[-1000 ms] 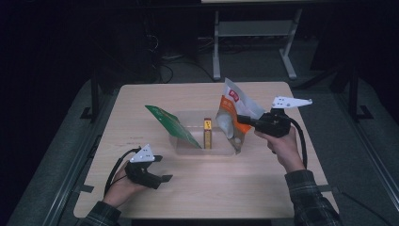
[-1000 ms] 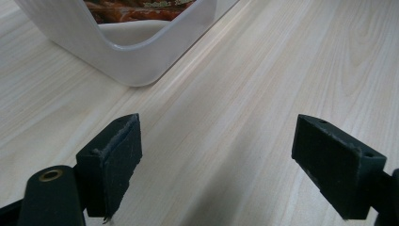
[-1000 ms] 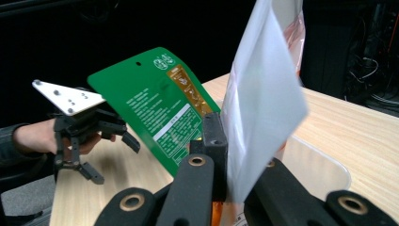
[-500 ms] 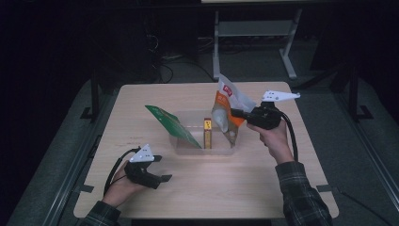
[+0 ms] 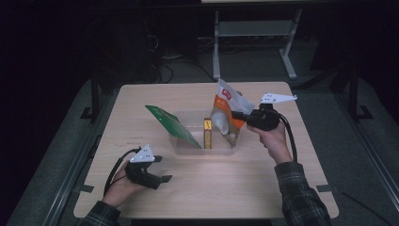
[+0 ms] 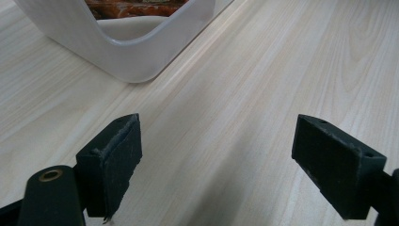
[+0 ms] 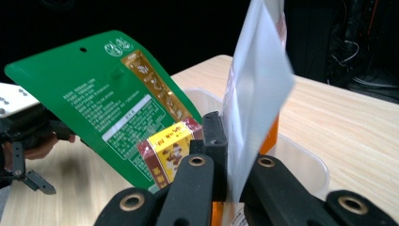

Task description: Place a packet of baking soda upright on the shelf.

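- The tabletop (image 5: pixel 263 188) is pale wood grain; the room around it is dark, with a metal frame behind.
- A clear plastic tub (image 5: pixel 188 148) stands at the tabletop's middle, holding a green packet (image 5: pixel 171 125) that leans left and a small yellow box (image 5: pixel 207 134) that stands upright.
- The right gripper (image 5: pixel 235 114) has its fingers (image 7: pixel 214 136) clamped tight on an orange-and-white snack bag (image 5: pixel 226 110).
- The bag is gripped by its edge and stands upright over the tub's right end, beside the box.
- The left gripper (image 5: pixel 162 169) rests low on the tabletop, near the tub's front left corner.
- Its fingers (image 6: pixel 115 165) stand wide apart with nothing between them.
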`<state>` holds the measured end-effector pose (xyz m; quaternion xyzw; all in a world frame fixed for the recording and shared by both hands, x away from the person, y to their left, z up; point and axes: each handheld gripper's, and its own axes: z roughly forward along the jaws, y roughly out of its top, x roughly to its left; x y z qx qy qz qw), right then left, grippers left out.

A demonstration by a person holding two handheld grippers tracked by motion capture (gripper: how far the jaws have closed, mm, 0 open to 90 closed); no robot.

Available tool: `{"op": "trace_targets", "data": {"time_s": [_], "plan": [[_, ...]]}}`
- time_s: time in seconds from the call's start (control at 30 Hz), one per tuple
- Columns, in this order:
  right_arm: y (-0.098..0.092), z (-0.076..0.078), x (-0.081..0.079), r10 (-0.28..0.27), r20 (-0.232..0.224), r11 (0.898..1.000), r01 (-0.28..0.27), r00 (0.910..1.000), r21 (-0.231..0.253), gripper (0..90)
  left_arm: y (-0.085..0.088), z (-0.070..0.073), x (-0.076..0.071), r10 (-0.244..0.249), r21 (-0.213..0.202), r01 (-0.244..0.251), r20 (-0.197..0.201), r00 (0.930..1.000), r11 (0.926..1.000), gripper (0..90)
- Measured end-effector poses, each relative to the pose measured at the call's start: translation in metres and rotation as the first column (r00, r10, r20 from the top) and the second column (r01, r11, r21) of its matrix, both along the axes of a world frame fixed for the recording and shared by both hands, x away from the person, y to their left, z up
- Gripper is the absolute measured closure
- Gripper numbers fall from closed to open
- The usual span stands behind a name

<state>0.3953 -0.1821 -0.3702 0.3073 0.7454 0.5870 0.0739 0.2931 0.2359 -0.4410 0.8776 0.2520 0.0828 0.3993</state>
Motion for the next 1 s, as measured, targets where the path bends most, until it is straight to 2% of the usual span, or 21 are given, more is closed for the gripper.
{"op": "trace_targets", "data": {"time_s": [0.3,0.5,0.53,0.6,0.77,0.93,0.97,1.0], "plan": [[0.001,-0.006,0.0,0.003,-0.019,1.0,-0.003,0.9998,-0.025,89.8,0.0,0.0,0.0,-0.002,-0.001,0.002,-0.001,1.0,1.0,15.9],[0.005,-0.013,0.001,-0.006,-0.029,0.996,0.004,0.9996,-0.086,89.6,-0.001,-0.001,0.0,-0.004,0.003,0.004,-0.002,1.0,1.0,15.9],[0.005,-0.013,0.001,-0.001,-0.031,0.997,-0.002,0.9995,-0.074,89.6,-0.001,-0.001,0.0,-0.005,0.003,0.005,-0.002,1.0,1.0,15.9],[0.006,-0.012,0.001,-0.002,-0.022,0.996,0.0,0.9998,-0.088,89.5,-0.001,-0.001,0.0,-0.005,0.003,0.005,-0.002,1.0,1.0,15.9],[0.005,-0.013,0.001,-0.007,-0.029,0.996,0.005,0.9996,-0.086,88.3,-0.002,-0.001,0.0,-0.01,0.007,0.01,-0.002,1.0,0.9999,15.9],[0.005,-0.012,0.0,-0.014,-0.025,0.996,0.011,0.9996,-0.094,83.1,-0.002,-0.001,0.0,-0.01,0.01,0.01,-0.002,0.9999,0.9999,15.9],[0.006,-0.012,-0.001,-0.017,-0.023,0.995,0.015,0.9996,-0.095,76.4,-0.002,-0.001,0.0,-0.01,0.01,0.01,-0.003,0.9999,0.9999,15.9],[0.006,-0.012,-0.001,-0.018,-0.021,0.995,0.016,0.9996,-0.097,74.4,-0.002,-0.001,0.0,-0.01,0.009,0.01,-0.004,0.9999,0.9999,15.9]]}}
